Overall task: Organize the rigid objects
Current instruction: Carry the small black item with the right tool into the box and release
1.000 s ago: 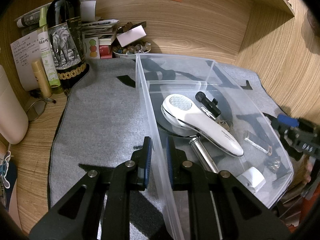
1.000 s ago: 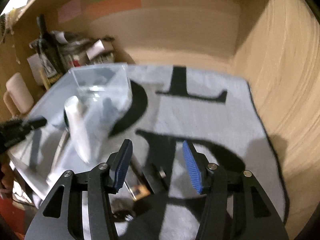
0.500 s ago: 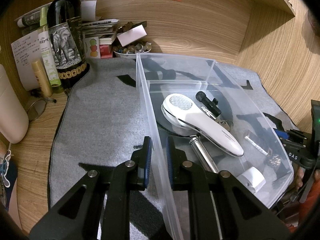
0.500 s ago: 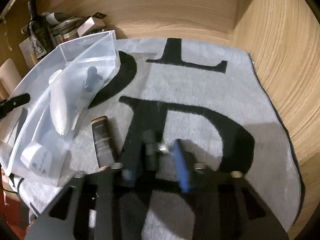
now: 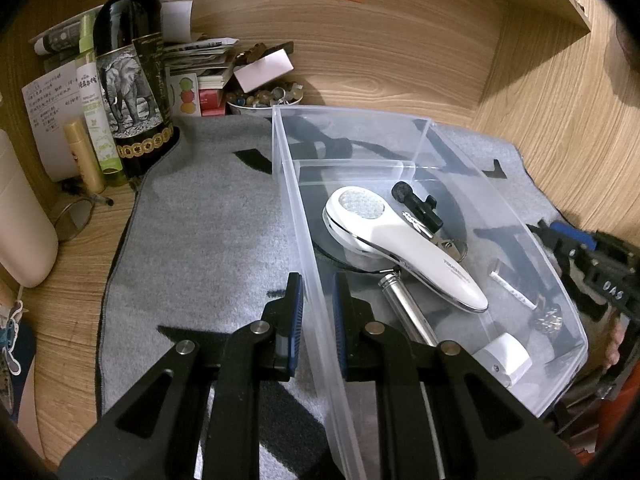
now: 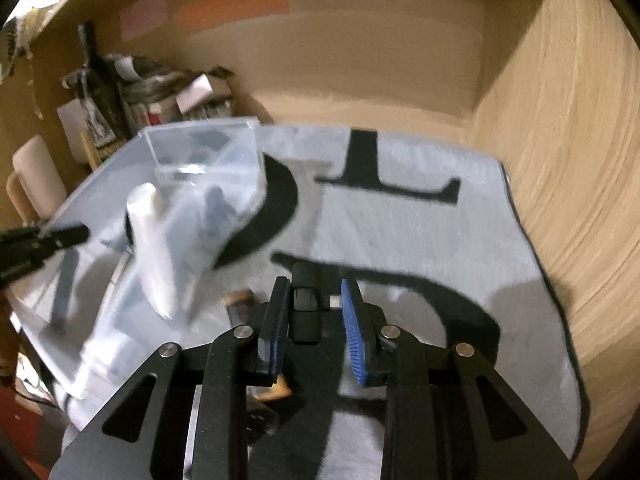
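Left gripper [image 5: 318,312] clamped on clear plastic bin's [image 5: 500,208] near wall. Right gripper [image 6: 314,316] pinches small black clip-like gadget with metal stub [image 6: 306,306] above grey mat [image 6: 420,232], blurry. Looks light, stiff; body-side grip suits.

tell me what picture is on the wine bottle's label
A black-and-white elephant on the wine bottle, clearest in the left wrist view.
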Tool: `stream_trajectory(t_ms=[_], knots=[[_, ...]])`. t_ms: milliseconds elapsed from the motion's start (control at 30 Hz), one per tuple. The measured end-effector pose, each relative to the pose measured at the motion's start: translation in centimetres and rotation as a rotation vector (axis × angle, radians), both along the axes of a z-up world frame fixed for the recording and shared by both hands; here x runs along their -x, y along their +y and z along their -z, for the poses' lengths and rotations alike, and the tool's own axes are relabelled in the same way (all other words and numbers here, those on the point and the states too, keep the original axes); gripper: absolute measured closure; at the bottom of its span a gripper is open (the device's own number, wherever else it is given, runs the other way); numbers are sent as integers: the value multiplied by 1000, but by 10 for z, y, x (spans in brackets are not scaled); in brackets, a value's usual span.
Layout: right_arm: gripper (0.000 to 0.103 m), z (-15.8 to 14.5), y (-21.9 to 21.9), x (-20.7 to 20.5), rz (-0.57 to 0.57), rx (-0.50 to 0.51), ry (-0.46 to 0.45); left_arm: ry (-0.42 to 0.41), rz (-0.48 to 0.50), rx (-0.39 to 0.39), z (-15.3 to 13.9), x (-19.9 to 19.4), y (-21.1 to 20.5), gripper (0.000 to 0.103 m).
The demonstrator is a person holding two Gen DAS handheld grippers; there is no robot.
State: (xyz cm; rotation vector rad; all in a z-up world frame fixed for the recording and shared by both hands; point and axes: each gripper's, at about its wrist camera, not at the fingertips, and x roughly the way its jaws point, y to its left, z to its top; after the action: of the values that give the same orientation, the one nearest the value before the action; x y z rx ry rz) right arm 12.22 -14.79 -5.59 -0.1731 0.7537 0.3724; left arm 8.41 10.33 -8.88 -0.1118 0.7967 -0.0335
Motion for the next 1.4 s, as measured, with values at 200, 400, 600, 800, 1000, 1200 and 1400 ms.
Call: stream_trajectory(t_ms=[200,400,600,800,1000,1200,1400], knots=[[79,-24,20,7,-54,-41,-68,0,0,0,0,0,0,90],[79,-40,41,13,-119,-69,-111,0,0,0,0,0,0,90],[79,-43,61,14,-170,-81,-113,0,0,0,0,0,0,90],[79,-36,81,7,-213,-79,-75,0,0,1,0,0,0,90],[79,-18,98,-7,-237,-59,4,0,-1,1,0,-1,-1,90],[79,-7,108,-10,-256,-37,41,1,-1,1,0,-1,-1,90],[79,-8,106,-12,-247,-41,61,1,-1,2,0,-1,-1,90]])
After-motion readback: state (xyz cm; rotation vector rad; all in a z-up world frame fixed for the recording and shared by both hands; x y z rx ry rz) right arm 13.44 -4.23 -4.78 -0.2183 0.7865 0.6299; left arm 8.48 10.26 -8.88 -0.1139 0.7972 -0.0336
